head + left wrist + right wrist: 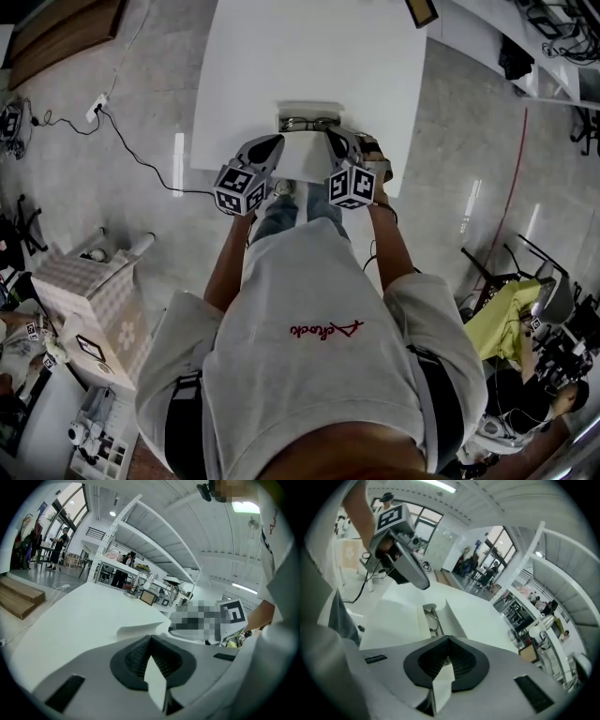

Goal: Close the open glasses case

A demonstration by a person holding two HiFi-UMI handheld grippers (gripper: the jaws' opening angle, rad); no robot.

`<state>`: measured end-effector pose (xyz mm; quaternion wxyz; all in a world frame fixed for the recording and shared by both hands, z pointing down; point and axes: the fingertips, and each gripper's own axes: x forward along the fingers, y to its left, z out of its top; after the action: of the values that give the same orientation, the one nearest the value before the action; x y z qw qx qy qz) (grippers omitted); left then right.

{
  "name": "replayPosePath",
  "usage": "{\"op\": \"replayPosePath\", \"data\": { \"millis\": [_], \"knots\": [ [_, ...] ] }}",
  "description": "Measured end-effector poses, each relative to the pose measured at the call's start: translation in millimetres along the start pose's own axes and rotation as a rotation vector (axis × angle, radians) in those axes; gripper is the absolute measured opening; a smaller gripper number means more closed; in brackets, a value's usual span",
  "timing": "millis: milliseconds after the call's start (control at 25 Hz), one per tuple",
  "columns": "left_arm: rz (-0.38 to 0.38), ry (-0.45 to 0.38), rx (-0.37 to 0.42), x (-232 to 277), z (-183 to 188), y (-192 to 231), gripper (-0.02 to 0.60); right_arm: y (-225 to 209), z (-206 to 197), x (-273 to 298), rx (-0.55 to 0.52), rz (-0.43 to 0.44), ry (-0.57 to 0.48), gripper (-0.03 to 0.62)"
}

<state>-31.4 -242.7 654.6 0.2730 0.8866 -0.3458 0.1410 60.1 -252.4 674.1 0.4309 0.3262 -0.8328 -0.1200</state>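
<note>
The open glasses case [306,156] is white and lies at the near edge of the white table [281,56]. Dark-rimmed glasses [308,123] rest in its far trough. In the right gripper view the case [401,613] lies just ahead, its glasses [434,620] between a flat flap and a raised wall. My left gripper [271,143] sits at the case's left end and my right gripper [334,141] at its right end. Both sets of jaws meet at the tips, the left gripper [150,638] and the right gripper [449,639] alike, with nothing seen between them. Whether they touch the case is unclear.
The table's near edge runs just under both grippers, above the person's legs [292,214]. A dark framed object [421,10] lies at the table's far right corner. Cables [131,150] cross the floor at left, beside a patterned box [89,291]. A seated person [511,323] is at right.
</note>
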Motion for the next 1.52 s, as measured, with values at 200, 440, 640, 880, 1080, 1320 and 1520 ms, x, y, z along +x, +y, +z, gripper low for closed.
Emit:
{"op": "replayPosePath", "data": {
  "millis": [200, 440, 640, 880, 1080, 1320, 1520],
  "knots": [
    [-0.006, 0.004, -0.001, 3.8, 0.1, -2.6, 0.026, 11.1, -7.9, 2.2, -0.203, 0.01, 0.04, 0.005],
    [-0.011, 0.003, -0.001, 2.0, -0.5, -2.4, 0.026, 9.6, -4.3, 4.2, -0.163, -0.01, 0.027, 0.005],
    [-0.012, 0.0, -0.002, 1.7, 0.6, -1.3, 0.026, -2.7, -4.8, 9.5, -0.072, -0.012, 0.029, 0.008],
    [-0.011, -0.003, -0.003, 0.8, 1.4, 0.2, 0.026, -14.9, -7.4, 21.2, -0.063, -0.002, 0.055, 0.155],
    [-0.012, -0.001, -0.006, 0.8, 0.6, -0.8, 0.026, -24.9, -11.0, 31.5, -0.09, -0.005, 0.078, 0.163],
    [-0.006, 0.001, -0.009, -1.0, -2.9, 1.2, 0.026, -30.3, -15.2, 40.8, -0.125, 0.007, 0.103, 0.149],
    [-0.004, -0.004, -0.014, 0.0, -2.1, 1.2, 0.026, -33.5, -16.6, 41.0, -0.162, -0.009, 0.103, 0.041]
  ]
}}
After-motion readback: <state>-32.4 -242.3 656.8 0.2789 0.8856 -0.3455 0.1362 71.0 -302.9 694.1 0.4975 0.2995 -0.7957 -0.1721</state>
